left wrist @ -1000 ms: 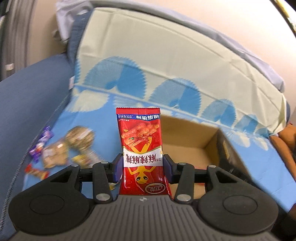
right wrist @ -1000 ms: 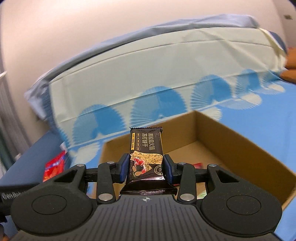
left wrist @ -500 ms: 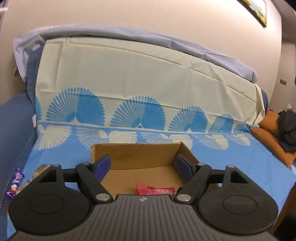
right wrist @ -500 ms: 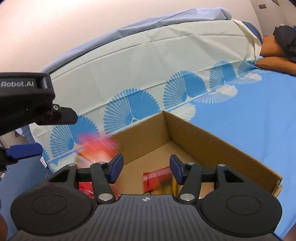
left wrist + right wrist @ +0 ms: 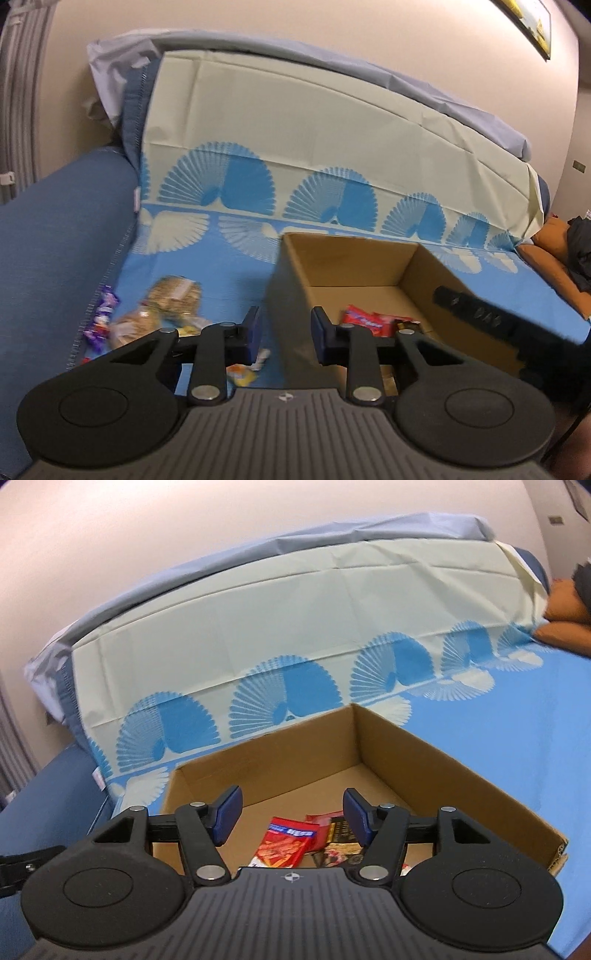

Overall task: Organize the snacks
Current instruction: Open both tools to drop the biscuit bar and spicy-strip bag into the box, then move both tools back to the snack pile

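An open cardboard box [image 5: 354,258] [image 5: 424,753] stands on the blue sheet. Inside lie a red snack packet [image 5: 286,843] [image 5: 360,319] and a dark biscuit bar [image 5: 341,843]. My left gripper [image 5: 284,334] is open and empty, above the box's left wall. My right gripper [image 5: 291,816] is open and empty above the box's near side, over the packets. Loose snacks lie on the sheet left of the box: a round biscuit pack [image 5: 173,293], a purple wrapper [image 5: 103,314] and a small yellow packet [image 5: 240,373].
A cream and blue fan-patterned cloth [image 5: 314,155] covers the raised back behind the box. A dark blue cushion [image 5: 55,240] is at the left. An orange pillow [image 5: 550,254] lies far right. The right gripper's black body [image 5: 495,325] crosses the left wrist view.
Both grippers held snacks a second ago and have let them go into the box. The left gripper has since shifted left, toward the loose snacks, its jaws narrower.
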{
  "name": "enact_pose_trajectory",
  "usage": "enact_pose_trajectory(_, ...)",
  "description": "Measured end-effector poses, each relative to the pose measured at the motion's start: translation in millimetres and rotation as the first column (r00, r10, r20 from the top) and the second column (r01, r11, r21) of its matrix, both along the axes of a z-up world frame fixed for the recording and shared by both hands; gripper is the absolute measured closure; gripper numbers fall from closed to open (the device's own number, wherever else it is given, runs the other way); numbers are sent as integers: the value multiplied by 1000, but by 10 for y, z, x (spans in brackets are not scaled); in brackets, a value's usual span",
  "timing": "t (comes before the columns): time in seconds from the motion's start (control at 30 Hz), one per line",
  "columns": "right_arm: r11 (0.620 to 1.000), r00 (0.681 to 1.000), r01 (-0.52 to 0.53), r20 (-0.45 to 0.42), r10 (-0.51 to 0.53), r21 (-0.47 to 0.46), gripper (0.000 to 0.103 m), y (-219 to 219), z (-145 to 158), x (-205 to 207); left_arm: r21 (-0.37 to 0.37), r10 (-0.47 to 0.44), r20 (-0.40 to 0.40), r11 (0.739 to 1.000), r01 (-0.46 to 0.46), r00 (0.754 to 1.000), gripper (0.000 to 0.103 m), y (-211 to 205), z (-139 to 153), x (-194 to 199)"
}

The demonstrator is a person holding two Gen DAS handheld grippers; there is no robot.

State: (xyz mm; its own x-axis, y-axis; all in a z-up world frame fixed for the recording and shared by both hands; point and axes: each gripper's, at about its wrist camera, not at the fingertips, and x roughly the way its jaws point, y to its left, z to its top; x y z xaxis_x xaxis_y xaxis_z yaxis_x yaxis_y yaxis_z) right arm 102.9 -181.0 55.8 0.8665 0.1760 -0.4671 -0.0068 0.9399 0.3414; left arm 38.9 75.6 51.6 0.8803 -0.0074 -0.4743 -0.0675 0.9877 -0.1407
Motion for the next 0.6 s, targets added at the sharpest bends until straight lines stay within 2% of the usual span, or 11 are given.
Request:
enact_pose_trajectory(0.1, 999, 999, -41, 24, 42, -29, 47, 81, 36, -83, 54, -6, 9, 998, 6, 1000, 71, 188, -175, -163)
enact_pose_trajectory(0.17, 996, 997, -70, 40, 72, -46, 54, 143, 61, -138, 75, -1, -19, 997, 2, 1000, 76, 334, -381, -274)
enact_pose_trajectory(0.27, 986, 986, -151, 56, 155, -71, 58, 273, 66, -229, 44, 43, -81, 998, -39, 996, 77, 563, -727, -481)
enact_pose_trajectory(0.3, 980, 980, -187, 54, 191, -73, 58, 325, 63, -251, 13, 72, -107, 997, -71, 992, 77, 651, -834, -545)
enact_pose_trajectory(0.33, 970, 971, -231, 49, 235, -71, 58, 382, 58, -269, -19, 89, -113, 996, -92, 990, 77, 723, -835, -562)
enact_pose_trajectory(0.4, 945, 946, -319, 28, 322, -67, 57, 496, 41, -284, -72, 100, -59, 992, -104, 993, 77, 818, -758, -596)
enact_pose_trajectory(0.5, 905, 909, -416, -18, 416, -91, 55, 716, 2, -307, -89, 121, -108, 987, -130, 987, 77, 874, -848, -561)
enact_pose_trajectory(0.6, 875, 892, -451, -65, 446, -177, 55, 950, -39, -351, -111, 119, -85, 986, -128, 989, 77, 908, -814, -610)
